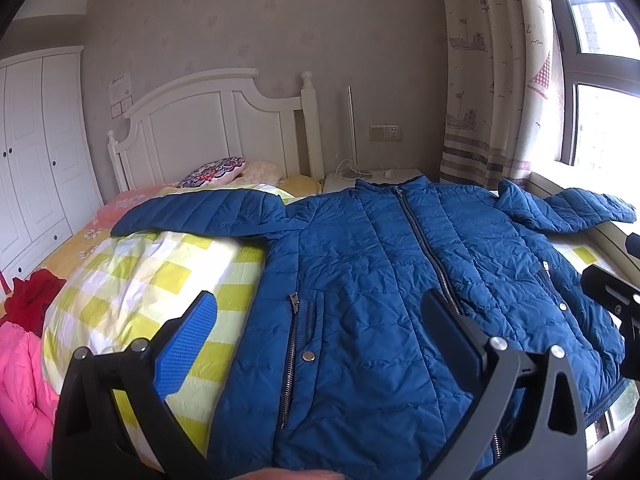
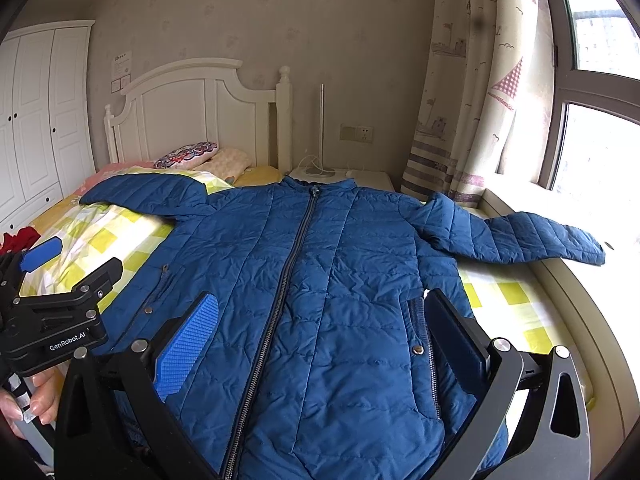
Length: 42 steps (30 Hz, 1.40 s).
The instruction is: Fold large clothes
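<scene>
Blue jacket (image 2: 320, 280) spread flat, zipped, front up on the bed (image 2: 112, 240), sleeves out sideways. Left tool (image 1: 320, 320) and right tool (image 2: 322, 320) above its hem, both wide, holding nothing.

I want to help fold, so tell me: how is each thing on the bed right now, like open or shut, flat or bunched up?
Blue jacket: spread flat, front up, not yet folded.
Main zipper: zipped shut.
Left sleeve: stretched out across the checked quilt.
Right sleeve: bent, its end on the window ledge.
Left claw: open, holding nothing.
Right claw: open, holding nothing.
Pink jacket: bunched up.
Red garment: bunched up.
</scene>
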Motion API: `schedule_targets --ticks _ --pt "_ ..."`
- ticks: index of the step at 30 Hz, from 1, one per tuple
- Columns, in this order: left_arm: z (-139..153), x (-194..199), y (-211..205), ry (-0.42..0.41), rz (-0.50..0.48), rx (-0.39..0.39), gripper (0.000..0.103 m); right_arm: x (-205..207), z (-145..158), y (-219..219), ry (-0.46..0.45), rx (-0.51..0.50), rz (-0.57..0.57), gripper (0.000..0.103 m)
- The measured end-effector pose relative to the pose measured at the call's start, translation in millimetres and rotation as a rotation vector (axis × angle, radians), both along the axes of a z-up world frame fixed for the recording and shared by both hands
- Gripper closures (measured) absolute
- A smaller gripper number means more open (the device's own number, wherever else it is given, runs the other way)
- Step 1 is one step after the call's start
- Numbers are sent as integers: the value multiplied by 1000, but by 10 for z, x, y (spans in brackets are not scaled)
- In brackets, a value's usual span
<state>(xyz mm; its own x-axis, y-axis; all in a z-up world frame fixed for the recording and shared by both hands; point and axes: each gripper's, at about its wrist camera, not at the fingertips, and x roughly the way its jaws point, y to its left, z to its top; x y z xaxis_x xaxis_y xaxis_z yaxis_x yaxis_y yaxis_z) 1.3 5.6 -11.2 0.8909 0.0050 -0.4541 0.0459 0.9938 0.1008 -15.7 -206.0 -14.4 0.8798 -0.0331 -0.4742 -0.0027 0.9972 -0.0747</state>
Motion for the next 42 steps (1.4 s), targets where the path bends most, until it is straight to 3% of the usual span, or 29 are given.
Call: schedule_targets --ticks 42 --pt "-36 36 27 7 8 4 2 19 -55 2 19 12 7 4"
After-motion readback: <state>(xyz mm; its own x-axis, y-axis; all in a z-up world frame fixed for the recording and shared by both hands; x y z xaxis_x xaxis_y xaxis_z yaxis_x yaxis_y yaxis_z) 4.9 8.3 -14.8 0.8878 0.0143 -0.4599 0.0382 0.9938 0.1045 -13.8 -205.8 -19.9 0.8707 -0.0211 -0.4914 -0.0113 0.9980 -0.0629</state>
